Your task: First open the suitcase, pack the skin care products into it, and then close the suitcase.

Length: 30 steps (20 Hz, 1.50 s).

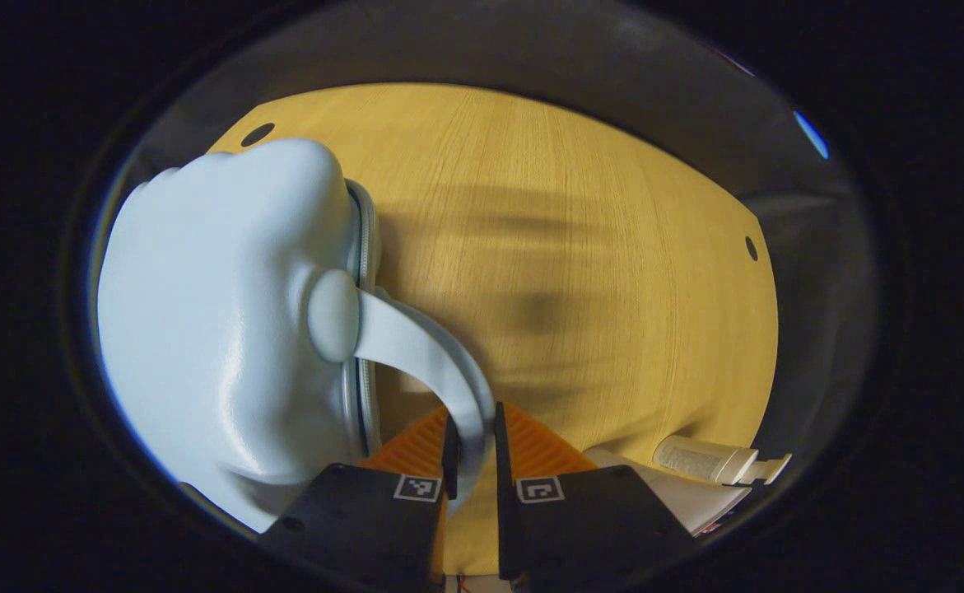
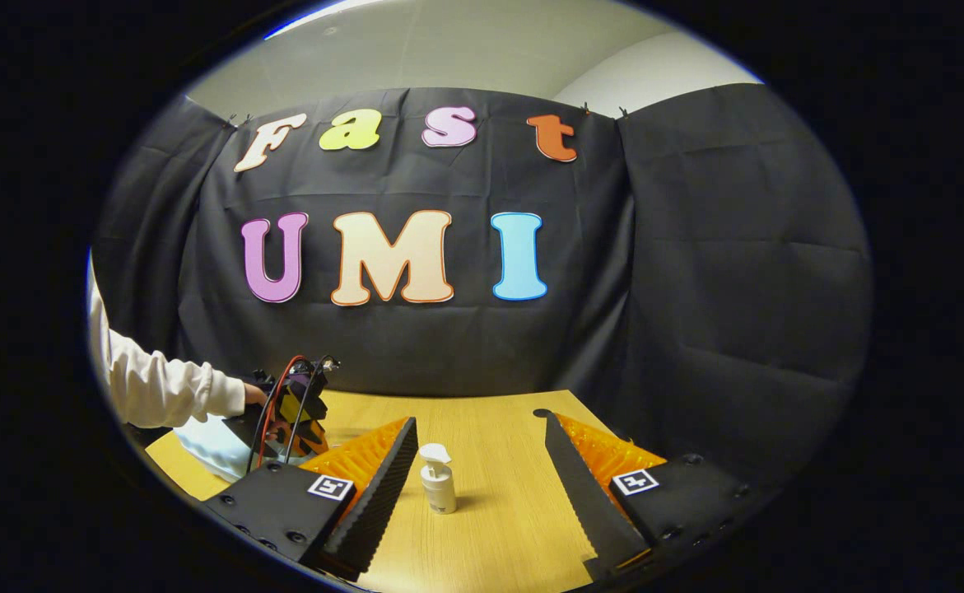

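Observation:
A pale blue hard-shell suitcase [image 1: 218,329] lies closed on the wooden table [image 1: 580,247]; its curved handle [image 1: 424,346] runs down between the fingers of my left gripper [image 1: 473,420], which is shut on it. A small white pump bottle [image 1: 708,459] shows at the lower right edge of the left gripper view. In the right gripper view the same pump bottle [image 2: 438,482] stands upright on the table, a little ahead of my right gripper [image 2: 477,418], whose fingers are wide open and hold nothing. Farther left there, the left gripper [image 2: 288,408] sits over the suitcase [image 2: 210,449].
A person's white sleeve [image 2: 160,387] reaches in from the left behind the left gripper. The black cloth wall [image 2: 696,313] closes off the table's far side. A flat white object [image 1: 683,498] lies under the bottle's end. Two dark holes [image 1: 258,133] mark the tabletop.

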Available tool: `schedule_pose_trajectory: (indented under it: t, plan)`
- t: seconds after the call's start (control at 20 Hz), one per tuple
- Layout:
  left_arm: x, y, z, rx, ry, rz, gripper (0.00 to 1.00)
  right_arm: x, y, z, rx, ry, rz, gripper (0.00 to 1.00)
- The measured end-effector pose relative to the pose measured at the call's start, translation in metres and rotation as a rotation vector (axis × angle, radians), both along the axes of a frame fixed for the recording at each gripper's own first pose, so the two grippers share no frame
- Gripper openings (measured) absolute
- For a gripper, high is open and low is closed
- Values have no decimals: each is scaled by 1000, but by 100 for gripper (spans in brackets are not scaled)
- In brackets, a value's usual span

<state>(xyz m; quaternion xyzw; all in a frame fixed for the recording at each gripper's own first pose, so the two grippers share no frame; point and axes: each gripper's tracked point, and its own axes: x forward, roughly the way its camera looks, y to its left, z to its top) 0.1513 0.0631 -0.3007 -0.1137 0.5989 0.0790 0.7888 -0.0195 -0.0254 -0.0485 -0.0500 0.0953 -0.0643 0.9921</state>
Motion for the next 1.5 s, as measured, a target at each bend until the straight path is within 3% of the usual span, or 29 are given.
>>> schedule_pose_trajectory:
  t: [0.1, 0.2, 0.25, 0.35, 0.5, 0.65, 0.9, 1.15, 1.25, 1.5]
  plan:
    - [0, 1, 1, -12, -1, 1, 13, -1, -1, -1, 0, -1, -1, 98]
    - [-1, 1, 0, -34, 1, -3, 2, -1, -1, -2, -3, 2, -1, 98]
    - [-1, -1, 2, -46, 0, 1, 7, -1, -1, -2, -6, 4, -1, 98]
    - [-1, -2, 7, -59, -4, -11, 1, -1, -2, -1, -11, 4, 0, 98]
    - [-2, -5, 21, -89, -22, -32, 1, -1, -2, -2, -14, 3, 6, 98]
    - [-5, -6, 62, -194, -66, -24, 1, 0, 0, -2, -2, 2, 21, 98]
    - [-15, 14, 157, -237, -220, -50, 1, 2, 5, 1, -1, 0, 72, 98]
    - [-41, 72, 244, -223, -365, -7, 5, 14, 39, 8, 7, -19, 136, 98]
    - [-54, 104, 270, -194, -411, 13, 1, 16, 49, 7, 6, -20, 161, 98]
    - [-91, 181, 302, -114, -460, 42, 1, 15, 80, 15, 16, -39, 210, 98]
